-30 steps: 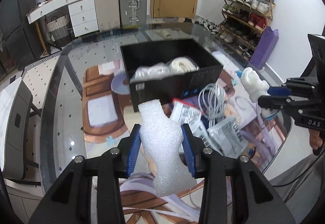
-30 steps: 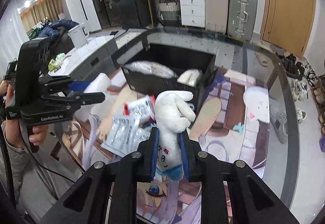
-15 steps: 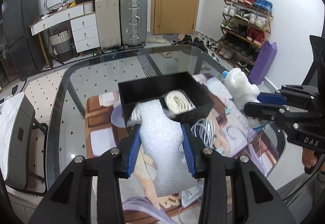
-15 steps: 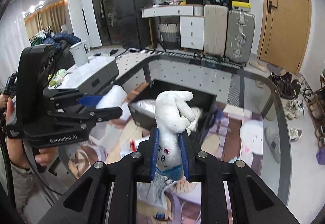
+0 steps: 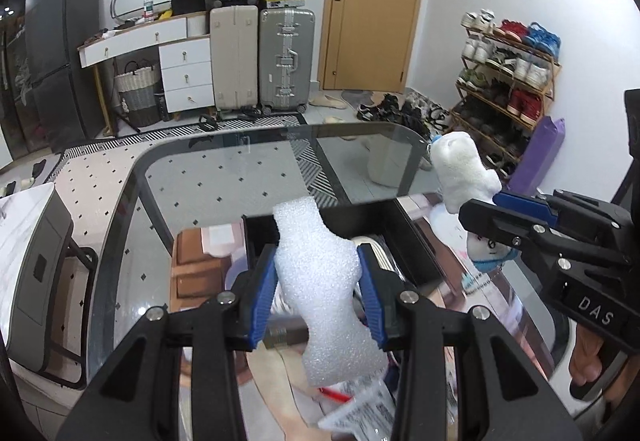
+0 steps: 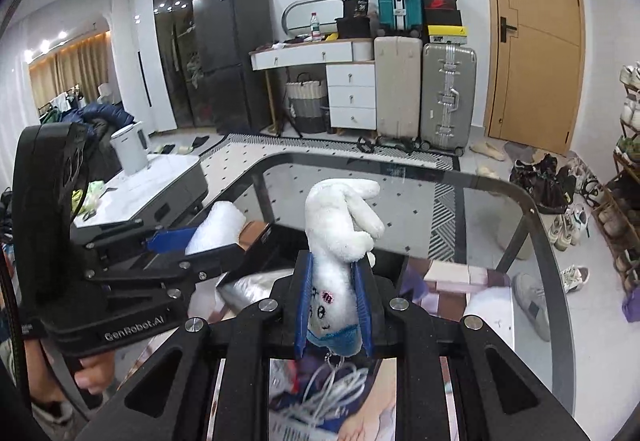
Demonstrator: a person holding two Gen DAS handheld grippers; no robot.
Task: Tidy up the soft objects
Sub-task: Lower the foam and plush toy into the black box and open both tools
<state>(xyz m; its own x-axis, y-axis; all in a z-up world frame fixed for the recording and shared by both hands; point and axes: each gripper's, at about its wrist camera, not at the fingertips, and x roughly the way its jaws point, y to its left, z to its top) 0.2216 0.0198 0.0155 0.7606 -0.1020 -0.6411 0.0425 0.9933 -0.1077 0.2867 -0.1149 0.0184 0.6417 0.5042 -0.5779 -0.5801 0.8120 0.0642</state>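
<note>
Three suitcases (image 5: 262, 41), one black box (image 5: 404, 237), one foam piece (image 5: 320, 273) and one plush toy (image 6: 340, 241).

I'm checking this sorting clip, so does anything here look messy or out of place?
Yes. Loose white cables and printed packets lie jumbled on the glass table in front of the black box. The foam piece and plush toy are each held by a tool above it.

"DAS" marks the right hand-held gripper (image 5: 516, 219), "GenRobot.AI" the left hand-held gripper (image 6: 192, 245).
</note>
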